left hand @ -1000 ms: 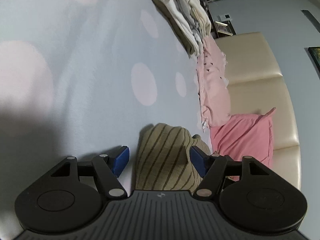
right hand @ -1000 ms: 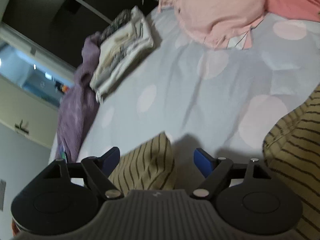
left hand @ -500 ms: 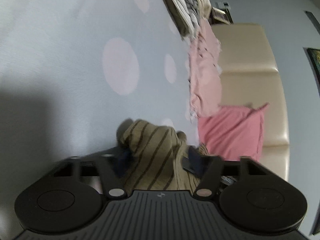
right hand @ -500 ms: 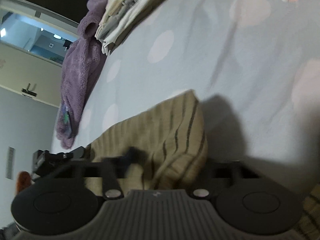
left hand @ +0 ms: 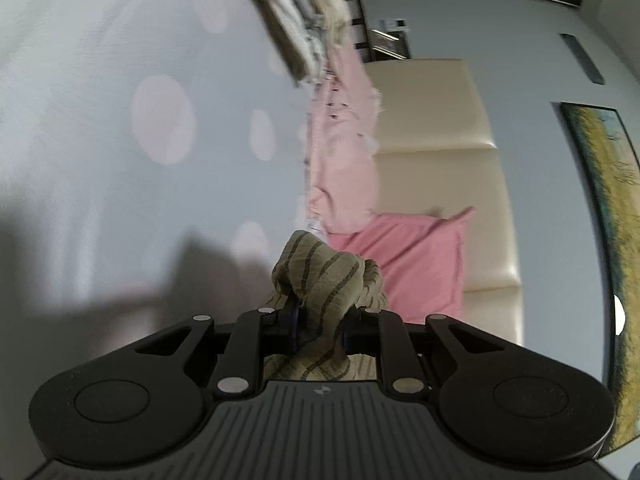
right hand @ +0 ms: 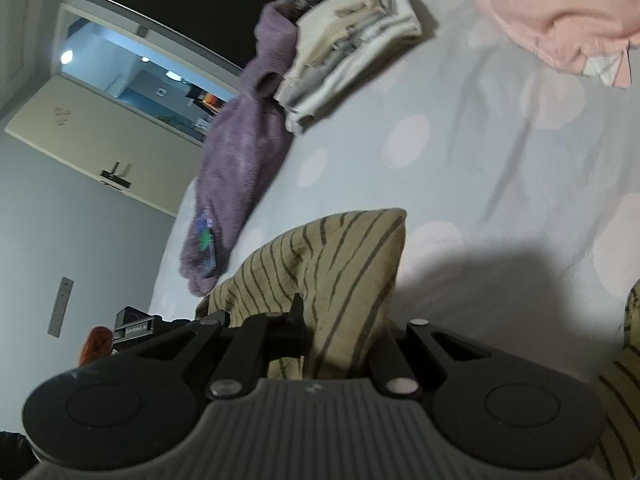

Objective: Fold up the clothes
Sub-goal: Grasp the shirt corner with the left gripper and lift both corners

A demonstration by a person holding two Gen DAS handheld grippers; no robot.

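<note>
Left wrist: left gripper [left hand: 320, 322] jaws, wide apart a second ago, have just been closing and now pinch a bunched corner of the striped garment [left hand: 324, 276], raised off the dotted bed sheet [left hand: 100, 140]. Pink pillow [left hand: 416, 256] beyond.

Right wrist: right gripper [right hand: 340, 332] jaws likewise just closed, clamping another striped fold [right hand: 332, 264] lifted over the bed. Purple robe [right hand: 240, 160] and folded stack [right hand: 352, 44] behind. A small label on the black device [right hand: 134, 326] at left is unreadable.
</note>
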